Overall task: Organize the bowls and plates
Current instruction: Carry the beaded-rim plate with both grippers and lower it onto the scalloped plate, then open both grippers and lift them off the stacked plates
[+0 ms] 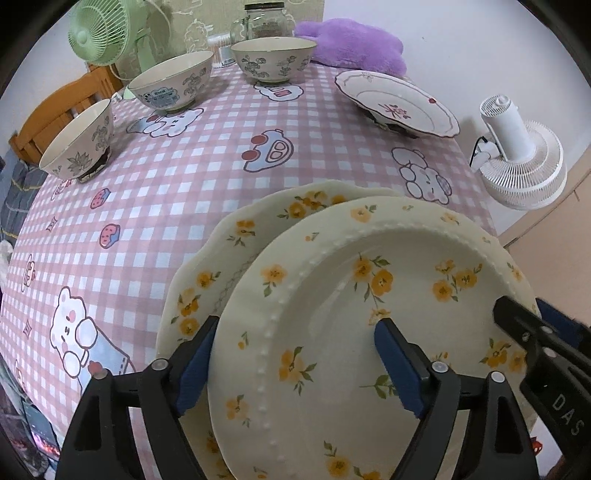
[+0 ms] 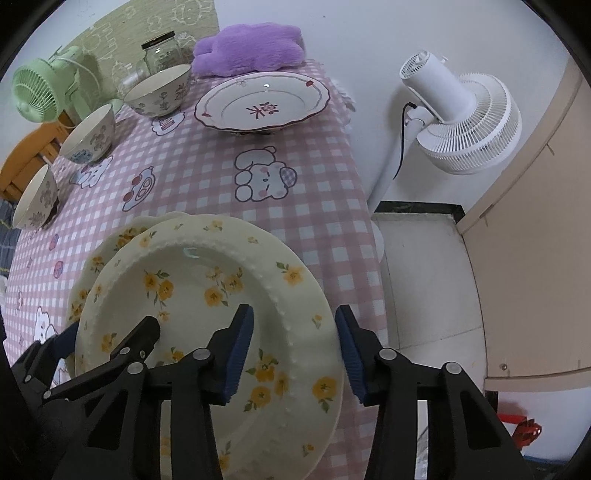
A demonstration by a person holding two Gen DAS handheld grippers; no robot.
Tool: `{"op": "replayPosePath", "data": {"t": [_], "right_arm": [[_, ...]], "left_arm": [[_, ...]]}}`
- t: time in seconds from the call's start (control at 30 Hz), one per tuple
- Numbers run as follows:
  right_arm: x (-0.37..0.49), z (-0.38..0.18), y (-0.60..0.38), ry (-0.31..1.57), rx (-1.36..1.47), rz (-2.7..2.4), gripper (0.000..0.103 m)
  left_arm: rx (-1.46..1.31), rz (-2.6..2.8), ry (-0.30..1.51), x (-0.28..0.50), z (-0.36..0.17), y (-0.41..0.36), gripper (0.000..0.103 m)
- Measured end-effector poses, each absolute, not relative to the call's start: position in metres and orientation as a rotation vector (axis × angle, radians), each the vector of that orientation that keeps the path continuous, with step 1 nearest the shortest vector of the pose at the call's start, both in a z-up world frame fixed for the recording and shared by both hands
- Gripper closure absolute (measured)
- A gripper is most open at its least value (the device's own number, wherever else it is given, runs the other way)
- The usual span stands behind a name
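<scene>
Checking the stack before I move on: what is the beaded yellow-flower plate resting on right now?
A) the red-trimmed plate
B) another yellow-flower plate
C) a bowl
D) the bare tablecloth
B: the beaded yellow-flower plate lies on a scalloped yellow-flower plate, whose rim shows from under its left edge; the red-trimmed plate and the bowls stand apart further back.

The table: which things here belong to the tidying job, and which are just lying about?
Job:
- top yellow-flower plate
- plate beneath
- red-patterned plate
- three bowls

Lying about:
- green fan
- white fan
- glass jar
- purple cushion
</scene>
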State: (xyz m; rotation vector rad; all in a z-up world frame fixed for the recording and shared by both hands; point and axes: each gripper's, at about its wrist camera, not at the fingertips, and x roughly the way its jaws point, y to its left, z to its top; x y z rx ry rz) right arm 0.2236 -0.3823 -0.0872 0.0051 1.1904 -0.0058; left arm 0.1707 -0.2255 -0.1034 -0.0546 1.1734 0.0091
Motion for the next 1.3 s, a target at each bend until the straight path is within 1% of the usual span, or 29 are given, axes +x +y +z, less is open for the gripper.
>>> {"op": "replayPosePath", "data": {"t": [0.1,0.17,0.3,0.53,1.1,1.3], "right_arm": [[0.22,-0.083,-0.38,1.171,-0.041,-0.008,0.056],[0.219,-0.081,-0.383,1.173,-0.043,-0.004,0.062],[0.217,-0.081,-0.38,1.185,-0.055,0.026,0.069],[0.219,-0.089,-0.373,1.21,-0.053,0.049,0.069],[0.224,-0.097,-0.357,1.228,-0.053,0.045,0.067],[0.225,-0.093,-0.357,1.238,-0.014,0.004,0.066]], "left_arm": [[-0.03,0.019,1.171,0.17,-0.104,-0.227,0.016],[-0.005,0.025,1.169,0.17,-0.103,-0.229,0.015],[0.017,0.023,1.168,0.17,-0.098,-0.229,0.014],[-0.015,0.031,1.145,0.168,-0.081,-0.214,0.011],[0.013,0.002,1.161,0.166,-0.083,-0.204,0.011],[0.043,-0.07,1.137,0.165,-0.073,-0.196,0.011]]}}
